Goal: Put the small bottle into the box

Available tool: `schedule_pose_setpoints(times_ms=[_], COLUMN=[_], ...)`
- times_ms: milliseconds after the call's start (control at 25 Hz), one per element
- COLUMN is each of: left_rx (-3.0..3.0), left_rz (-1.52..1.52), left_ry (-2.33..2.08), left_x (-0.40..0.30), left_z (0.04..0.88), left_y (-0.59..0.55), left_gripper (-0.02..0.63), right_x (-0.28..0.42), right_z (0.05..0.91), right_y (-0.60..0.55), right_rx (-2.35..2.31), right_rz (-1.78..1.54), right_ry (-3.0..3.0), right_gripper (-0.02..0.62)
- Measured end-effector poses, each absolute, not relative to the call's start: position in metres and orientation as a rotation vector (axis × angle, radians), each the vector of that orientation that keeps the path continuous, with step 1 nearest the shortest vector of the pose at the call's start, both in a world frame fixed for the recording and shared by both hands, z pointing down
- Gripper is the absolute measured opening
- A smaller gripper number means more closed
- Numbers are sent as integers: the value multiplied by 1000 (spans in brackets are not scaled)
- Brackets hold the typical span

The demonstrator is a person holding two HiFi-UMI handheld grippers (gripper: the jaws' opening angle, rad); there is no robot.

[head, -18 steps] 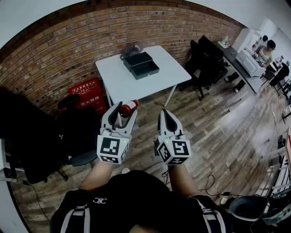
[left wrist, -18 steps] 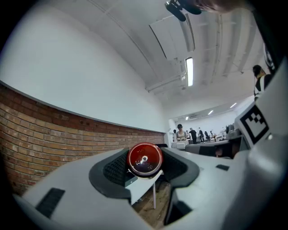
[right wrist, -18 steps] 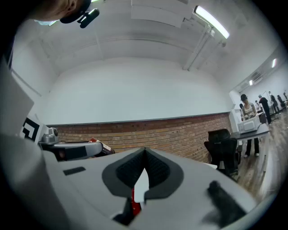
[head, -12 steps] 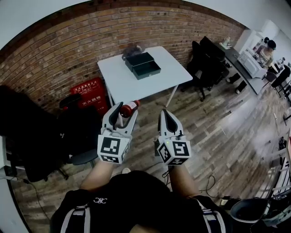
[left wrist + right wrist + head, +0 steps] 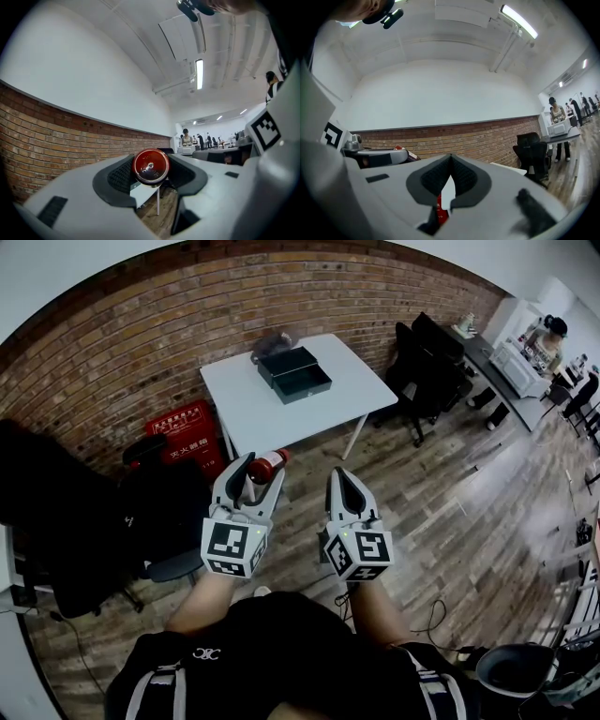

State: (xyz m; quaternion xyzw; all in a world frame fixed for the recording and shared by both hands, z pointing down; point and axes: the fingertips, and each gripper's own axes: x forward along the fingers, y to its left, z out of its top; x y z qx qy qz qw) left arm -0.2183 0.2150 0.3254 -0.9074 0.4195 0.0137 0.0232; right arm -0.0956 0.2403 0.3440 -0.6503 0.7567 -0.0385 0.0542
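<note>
The small bottle [image 5: 267,464] is clamped between your left gripper's [image 5: 251,467] jaws, held in the air on your side of the white table [image 5: 328,416]. Its long axis runs along the jaws, with the far end tipped toward the table. In the left gripper view you only get its round red end; the body's hidden behind it. The open dark box [image 5: 293,373] sits on the table's far side. Your right gripper [image 5: 344,486] is closed and empty. Basically nothing's moved since half a second ago.
</note>
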Motion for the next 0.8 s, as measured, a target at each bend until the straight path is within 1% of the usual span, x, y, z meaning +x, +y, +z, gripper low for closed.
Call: schedule_pose_setpoints(times_ms=[480, 800], left_rx=[-2827, -2870], left_rz=[38, 4], left_ry=[1265, 1203], left_x=[-242, -242], left_z=[335, 346], left_y=[180, 165], left_gripper=[224, 224], right_x=[-126, -123], right_z=[343, 365], right_y=[207, 195], right_rx=[-1992, -2052], right_rz=[-87, -143], right_ry=[2302, 2245], right_gripper=[28, 28])
